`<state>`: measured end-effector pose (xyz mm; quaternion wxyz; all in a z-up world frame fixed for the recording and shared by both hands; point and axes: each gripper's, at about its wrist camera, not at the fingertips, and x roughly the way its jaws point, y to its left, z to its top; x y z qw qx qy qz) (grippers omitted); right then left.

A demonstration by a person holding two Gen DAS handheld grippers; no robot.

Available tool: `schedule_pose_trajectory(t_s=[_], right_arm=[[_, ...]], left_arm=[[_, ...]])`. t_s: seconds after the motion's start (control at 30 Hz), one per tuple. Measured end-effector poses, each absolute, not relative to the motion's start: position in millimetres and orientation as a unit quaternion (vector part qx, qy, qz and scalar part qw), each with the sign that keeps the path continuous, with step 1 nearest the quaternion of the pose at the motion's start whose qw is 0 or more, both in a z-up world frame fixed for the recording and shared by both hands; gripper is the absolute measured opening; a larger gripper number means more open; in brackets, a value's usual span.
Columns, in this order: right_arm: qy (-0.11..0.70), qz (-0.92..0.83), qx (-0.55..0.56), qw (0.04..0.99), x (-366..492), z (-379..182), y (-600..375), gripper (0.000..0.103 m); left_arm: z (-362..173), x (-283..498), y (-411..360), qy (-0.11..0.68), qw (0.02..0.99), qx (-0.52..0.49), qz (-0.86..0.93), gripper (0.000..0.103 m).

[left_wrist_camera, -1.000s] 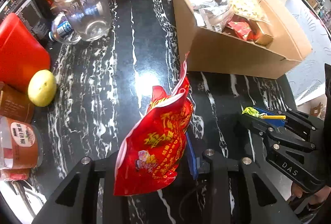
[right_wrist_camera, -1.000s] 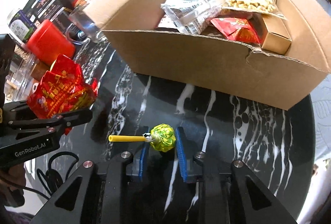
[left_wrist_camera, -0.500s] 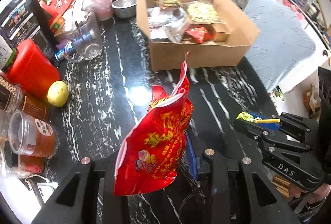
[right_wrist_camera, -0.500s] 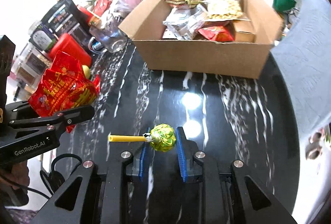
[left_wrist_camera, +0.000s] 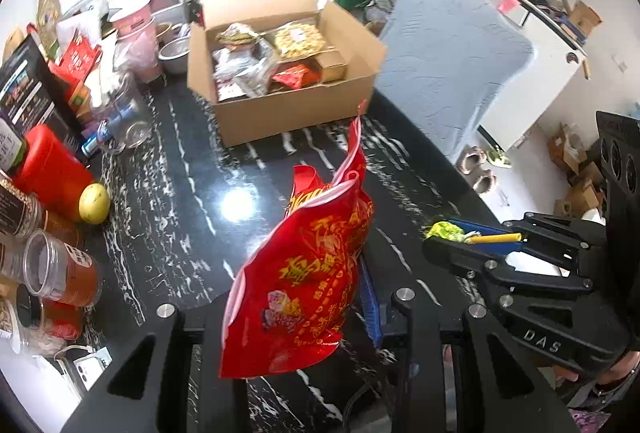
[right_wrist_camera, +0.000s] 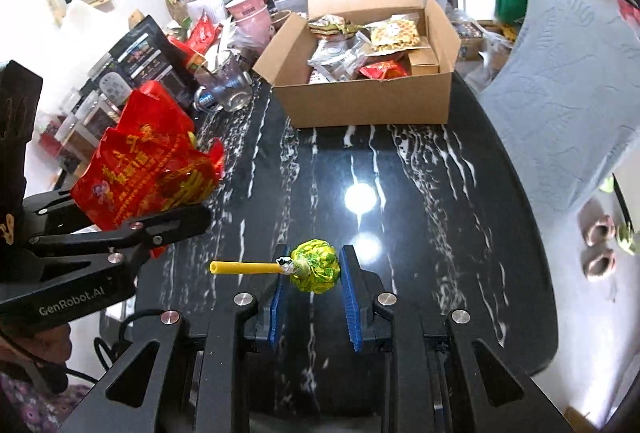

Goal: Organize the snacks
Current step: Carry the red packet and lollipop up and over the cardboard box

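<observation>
I am carrying two snacks at once, my left gripper (left_wrist_camera: pixel 304 317) clamped on the crinkled red foil snack bag with gold print (left_wrist_camera: pixel 304 273) and my right gripper (right_wrist_camera: pixel 314 293) pinching the round green-and-yellow wrapped head of a lollipop on a yellow stick (right_wrist_camera: pixel 314 265) between its blue pads. Compared with a second ago, both hands are riding higher and farther back from the open brown cardboard box of packets (right_wrist_camera: pixel 368 101), which is looking much smaller at the far end of the black white-veined marble table (right_wrist_camera: pixel 420 233). I am judging both pickups done, with only the carry to the box and the release remaining
</observation>
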<state>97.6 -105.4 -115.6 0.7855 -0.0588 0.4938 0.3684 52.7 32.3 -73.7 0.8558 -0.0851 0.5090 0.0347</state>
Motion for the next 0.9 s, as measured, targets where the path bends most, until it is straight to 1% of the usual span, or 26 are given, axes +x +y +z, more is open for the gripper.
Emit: schedule_pose_trajectory(t_s=[0.17, 0.37, 0.57, 0.9], right_arm=[[0.479, 0.369, -0.057, 0.794, 90, -98, -113, 0.025], [0.453, 0.375, -0.063, 0.806, 101, -76, -118, 0.025], [0.435, 0.392, -0.074, 0.807, 130, -57, -116, 0.025], [0.421, 0.423, -0.083, 0.798, 185, -40, -96, 0.025]], left_arm=[[-56, 52, 18, 0.493, 0.866, -0.082, 0.015, 0.033], [-37, 69, 11, 0.469, 0.879, -0.087, 0.016, 0.033], [-17, 95, 15, 0.445, 0.890, -0.091, 0.033, 0.033], [-1, 140, 37, 0.421, 0.899, -0.103, 0.068, 0.033]])
